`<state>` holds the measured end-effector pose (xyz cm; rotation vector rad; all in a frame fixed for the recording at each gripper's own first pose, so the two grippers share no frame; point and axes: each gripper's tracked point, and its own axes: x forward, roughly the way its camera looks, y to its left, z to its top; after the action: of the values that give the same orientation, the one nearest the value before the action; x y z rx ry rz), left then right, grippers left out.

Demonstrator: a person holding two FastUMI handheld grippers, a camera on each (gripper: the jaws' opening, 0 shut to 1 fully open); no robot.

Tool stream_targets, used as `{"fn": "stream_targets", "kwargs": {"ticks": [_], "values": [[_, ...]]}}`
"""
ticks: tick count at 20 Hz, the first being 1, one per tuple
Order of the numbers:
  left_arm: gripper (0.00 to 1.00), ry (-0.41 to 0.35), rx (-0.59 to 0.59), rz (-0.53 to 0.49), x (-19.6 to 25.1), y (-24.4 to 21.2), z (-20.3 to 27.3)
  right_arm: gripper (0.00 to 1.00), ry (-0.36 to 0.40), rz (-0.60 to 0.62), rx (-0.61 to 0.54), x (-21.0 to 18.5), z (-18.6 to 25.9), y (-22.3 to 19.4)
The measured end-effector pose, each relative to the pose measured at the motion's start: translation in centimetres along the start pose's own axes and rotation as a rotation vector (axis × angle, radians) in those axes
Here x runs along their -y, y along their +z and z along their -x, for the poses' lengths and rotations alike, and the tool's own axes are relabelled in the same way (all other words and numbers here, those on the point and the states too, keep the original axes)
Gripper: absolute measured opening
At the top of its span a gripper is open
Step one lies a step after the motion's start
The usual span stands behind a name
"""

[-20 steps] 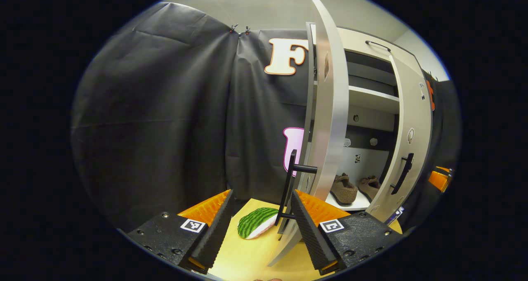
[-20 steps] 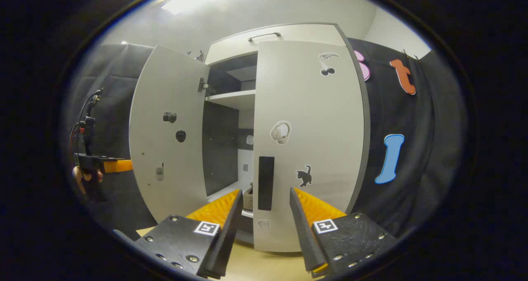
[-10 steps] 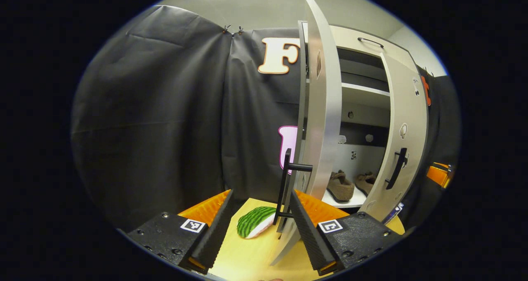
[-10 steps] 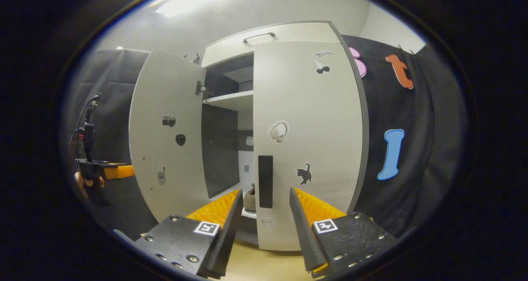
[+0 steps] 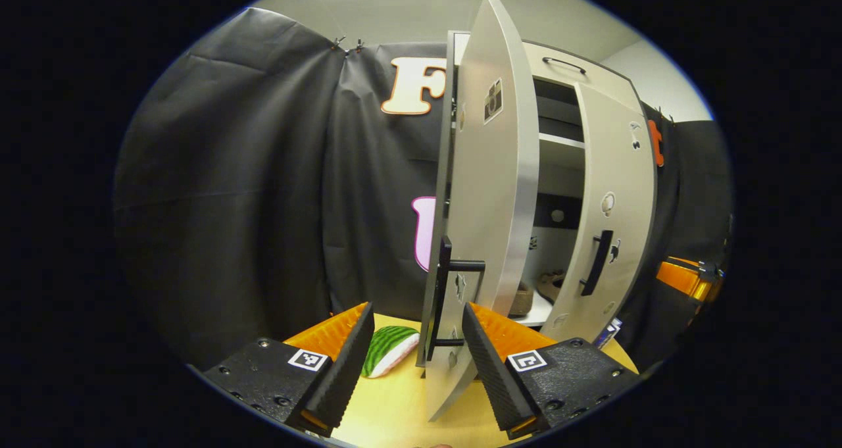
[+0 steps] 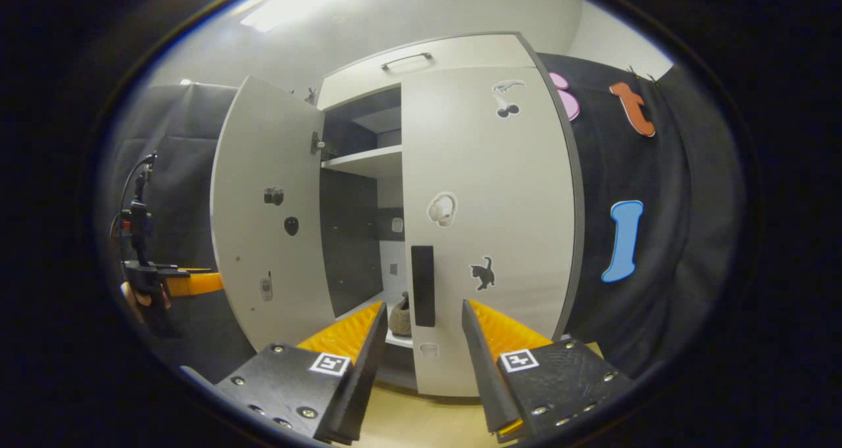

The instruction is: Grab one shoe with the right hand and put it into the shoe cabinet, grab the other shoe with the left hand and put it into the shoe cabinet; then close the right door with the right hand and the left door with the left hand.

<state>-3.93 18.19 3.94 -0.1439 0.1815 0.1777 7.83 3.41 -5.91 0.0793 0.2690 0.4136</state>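
The white shoe cabinet (image 6: 421, 56) has its left door (image 6: 270, 218) swung out and its right door (image 6: 487, 224) almost against the frame. A brown shoe (image 6: 399, 316) rests on the bottom shelf, and both shoes (image 5: 523, 300) (image 5: 556, 283) peek past the left door (image 5: 493, 191). My left gripper (image 5: 417, 310) is open, with that door's black handle (image 5: 447, 297) standing between its fingers, untouched. My right gripper (image 6: 418, 349) is open just in front of the right door's handle (image 6: 423, 285). A hand (image 6: 135, 297) holds the left gripper (image 6: 177, 283) far left.
A green striped watermelon-like piece (image 5: 388, 356) lies on the yellow wooden table (image 5: 395, 408) beside the left door's foot. Black cloth walls close in behind and on both sides. The right gripper (image 5: 684, 277) shows beyond the right door (image 5: 612, 211).
The left door has swung further toward the cabinet, hiding more of the shoes in the left gripper view. The left gripper has moved along with it. The right gripper barely shifted.
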Motion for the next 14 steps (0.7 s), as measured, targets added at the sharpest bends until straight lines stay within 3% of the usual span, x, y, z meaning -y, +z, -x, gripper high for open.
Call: {"fn": "stream_targets", "kwargs": {"ticks": [4, 6, 7, 10, 14], "values": [[0.84, -0.065, -0.003, 0.003, 2.5, -0.2, -0.4, 0.68, -0.010, -0.009, 0.001, 0.1, 0.0, -0.1], [0.80, -0.103, -0.004, 0.006, 3.9, -0.4, -0.9, 0.64, -0.016, -0.009, 0.006, 0.1, 0.0, 0.1], [0.84, -0.123, -0.005, 0.011, 4.5, -0.4, -1.1, 0.64, -0.019, -0.009, 0.006, 0.2, 0.0, 0.1], [0.80, -0.174, -0.014, 0.027, 6.6, -0.8, -1.7, 0.64, -0.033, -0.007, 0.008, 0.4, 0.1, 0.1], [0.84, -0.183, -0.022, 0.010, 7.6, -1.0, -2.9, 0.64, -0.058, -0.006, 0.013, 1.0, 0.9, 0.2]]}}
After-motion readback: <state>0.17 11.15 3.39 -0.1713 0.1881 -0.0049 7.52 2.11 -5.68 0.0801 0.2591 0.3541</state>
